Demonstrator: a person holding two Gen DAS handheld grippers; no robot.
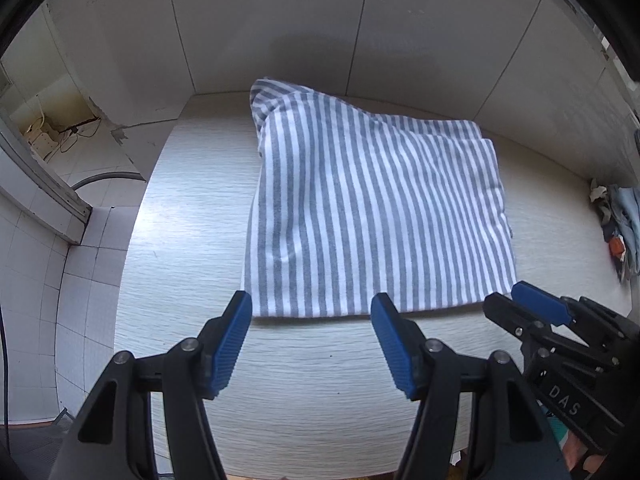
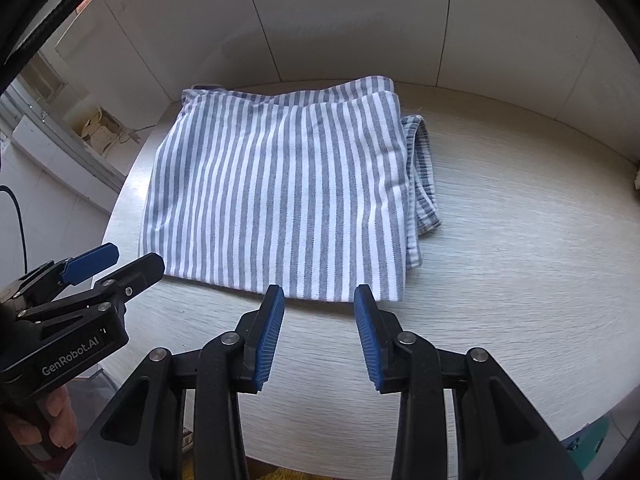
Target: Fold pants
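Grey-and-white striped pants (image 1: 368, 208) lie folded into a flat rectangle on the pale wood-grain table (image 1: 192, 240). In the right wrist view the same pants (image 2: 280, 196) show a waistband layer sticking out at the right side. My left gripper (image 1: 312, 308) stands open just above the near hem, at its left corner, with nothing between the blue pads. My right gripper (image 2: 319, 300) is open too, narrower, at the near hem toward its right corner, also empty. Each gripper shows in the other's view: the right one (image 1: 520, 300), the left one (image 2: 120, 258).
White wall panels (image 1: 280, 32) rise straight behind the table. A tiled floor (image 1: 52, 280) and a doorway with cables lie to the left. A heap of clothes (image 1: 620, 220) sits at the table's right end. A hand (image 2: 52, 424) holds the left gripper.
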